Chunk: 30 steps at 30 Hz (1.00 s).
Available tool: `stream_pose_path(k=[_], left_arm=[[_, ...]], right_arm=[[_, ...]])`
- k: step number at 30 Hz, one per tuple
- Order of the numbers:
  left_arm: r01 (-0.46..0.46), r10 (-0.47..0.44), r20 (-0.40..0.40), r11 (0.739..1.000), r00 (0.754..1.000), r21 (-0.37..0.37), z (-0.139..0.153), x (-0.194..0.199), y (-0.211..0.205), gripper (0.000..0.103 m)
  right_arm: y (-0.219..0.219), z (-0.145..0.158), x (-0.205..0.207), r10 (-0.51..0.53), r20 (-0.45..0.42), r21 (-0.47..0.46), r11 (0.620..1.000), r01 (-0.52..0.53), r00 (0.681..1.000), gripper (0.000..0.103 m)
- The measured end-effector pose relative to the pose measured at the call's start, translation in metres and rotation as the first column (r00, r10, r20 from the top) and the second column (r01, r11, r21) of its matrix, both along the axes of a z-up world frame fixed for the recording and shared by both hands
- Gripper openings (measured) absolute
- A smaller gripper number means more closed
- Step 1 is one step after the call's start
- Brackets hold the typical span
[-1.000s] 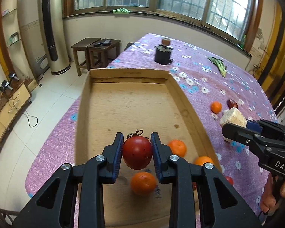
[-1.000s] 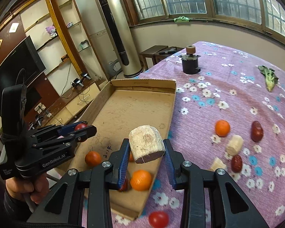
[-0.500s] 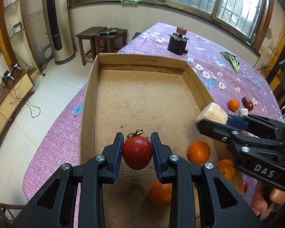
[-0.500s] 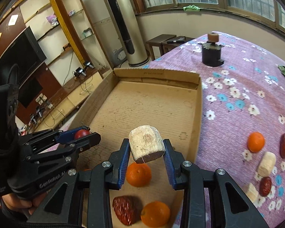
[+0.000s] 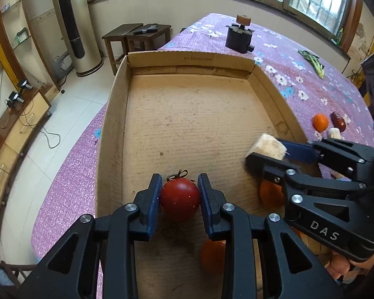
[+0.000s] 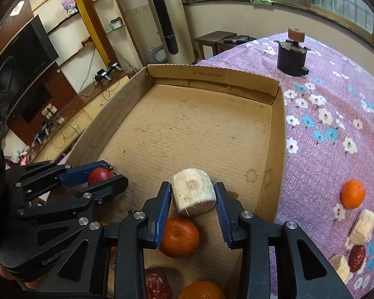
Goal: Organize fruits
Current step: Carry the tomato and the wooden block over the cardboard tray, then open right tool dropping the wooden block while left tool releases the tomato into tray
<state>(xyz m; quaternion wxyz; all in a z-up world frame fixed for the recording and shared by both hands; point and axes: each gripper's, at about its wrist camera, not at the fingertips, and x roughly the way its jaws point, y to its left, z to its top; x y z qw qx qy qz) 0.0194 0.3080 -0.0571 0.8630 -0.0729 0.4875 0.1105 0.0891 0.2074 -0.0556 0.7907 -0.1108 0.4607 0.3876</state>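
The cardboard box point(image 6: 278, 134) sits on the desk point(image 6: 336, 154) under its purple flowered cloth, and most of its floor is bare. At the near end lie an orange point(image 6: 179, 238), a second orange point(image 6: 202, 290) closer to the front wall and a wrinkled red date point(image 6: 158, 286) beside it; in my left view two oranges show partly behind the grippers. My left gripper point(image 5: 179, 198) is clamped on a red tomato point(image 5: 180, 199), its blue pads pressing both sides and the dry stem pointing away from me, held over the box floor near the left wall; whether the tomato touches the cardboard I cannot tell. My right gripper point(image 6: 193, 200) has a pale cut cylinder point(image 6: 194, 194) between its pads, flat end facing the camera, over the near right part of the box just above the first orange. The left pad is against the piece, while a thin gap seems to show at the right pad. Both grippers tilt steeply down into the box, side by side, left one near the left wall, right one near the right wall. Outside the box, on the cloth to the right, lie another orange point(image 6: 352, 193), more pale cylinders point(image 6: 362, 226) and dark dates point(image 6: 356, 255). At the far end stands a dark pot point(image 6: 291, 57).
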Motion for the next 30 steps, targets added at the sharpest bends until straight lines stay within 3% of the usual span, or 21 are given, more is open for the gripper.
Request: stream_pose_path(k=[7,8,10,11,16,30], left_arm=[[-0.021,0.022,0.01,0.999,1.0,-0.034,0.006,-0.007,0.004,0.03],[-0.024,0.025,0.016,0.999,1.0,-0.031,0.008,-0.008,0.003,0.033],[-0.034,0.035,0.039,0.999,0.999,-0.017,0.015,-0.012,0.002,0.053],[-0.037,0.037,0.052,0.999,0.998,-0.011,0.018,-0.013,0.001,0.055],[-0.026,0.026,0.088,1.0,0.996,0.002,0.032,-0.017,-0.01,0.056],[0.056,-0.058,0.11,0.998,0.992,0.026,0.047,-0.025,-0.054,0.056]], right_arm=[[-0.011,0.011,-0.005,-0.01,0.018,0.013,1.0,0.01,1.0,0.039],[-0.014,0.014,-0.007,-0.013,0.022,0.018,1.0,0.012,1.0,0.039],[-0.022,0.022,-0.01,-0.025,0.03,0.033,0.999,0.024,0.999,0.04],[-0.026,0.026,-0.011,-0.031,0.033,0.044,0.999,0.03,0.999,0.042],[-0.06,0.046,-0.021,-0.072,0.042,0.104,0.992,0.067,0.996,0.044],[-0.154,0.07,-0.044,-0.206,0.069,0.148,0.97,0.194,0.976,0.048]])
